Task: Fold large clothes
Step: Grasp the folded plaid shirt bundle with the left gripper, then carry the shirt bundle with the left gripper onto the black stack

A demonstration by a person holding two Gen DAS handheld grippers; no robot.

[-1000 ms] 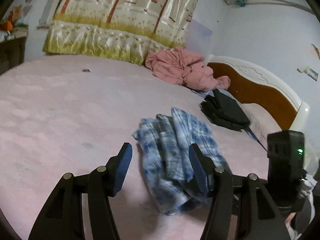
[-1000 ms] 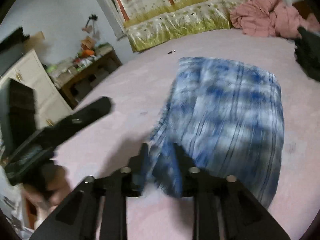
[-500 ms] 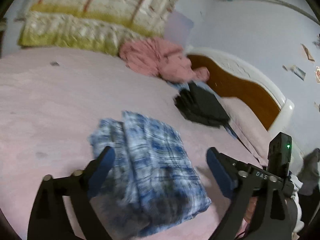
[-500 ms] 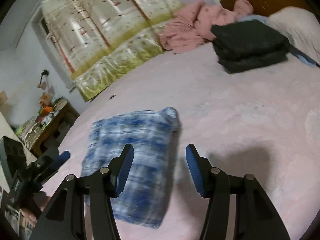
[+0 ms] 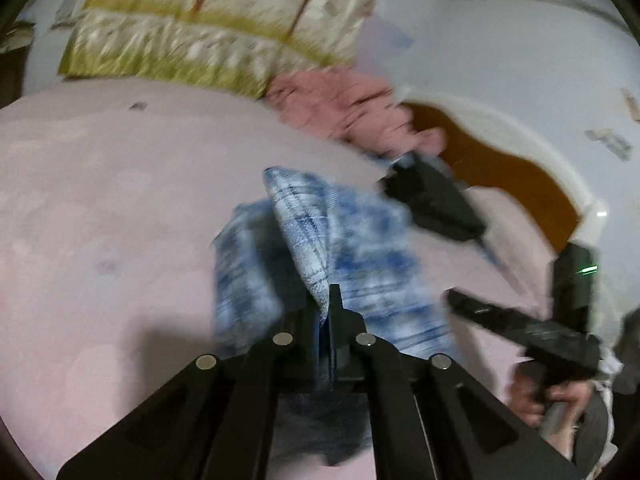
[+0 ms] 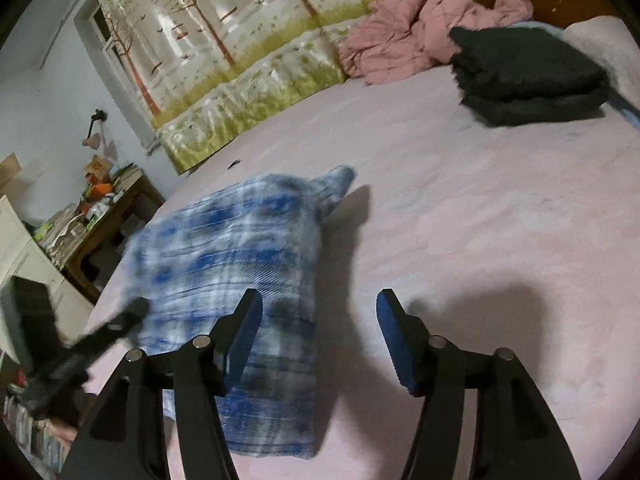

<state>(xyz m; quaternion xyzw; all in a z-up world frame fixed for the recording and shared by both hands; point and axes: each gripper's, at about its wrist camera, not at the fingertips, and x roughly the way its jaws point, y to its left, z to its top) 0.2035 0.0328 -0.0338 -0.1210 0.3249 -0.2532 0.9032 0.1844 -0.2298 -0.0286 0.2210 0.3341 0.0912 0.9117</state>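
A folded blue plaid shirt lies on the pink bed. My left gripper is shut, with a fold of the shirt's near edge pinched at its tips; the view is blurred. In the right wrist view it shows as a dark blur at the left. My right gripper is open and its jaws are opening. Its left finger hangs over the shirt's right edge, its pads pressing nothing. A hand holds it at the right of the left wrist view.
A stack of folded black clothes and a crumpled pink garment lie toward the wooden headboard. A tree-print curtain hangs behind the bed. A cluttered desk stands beyond the bed's left side.
The left gripper opened wide, moved in over the shirt and shut on its near edge. The right gripper let go of the shirt, opened, and shifted to its right edge.
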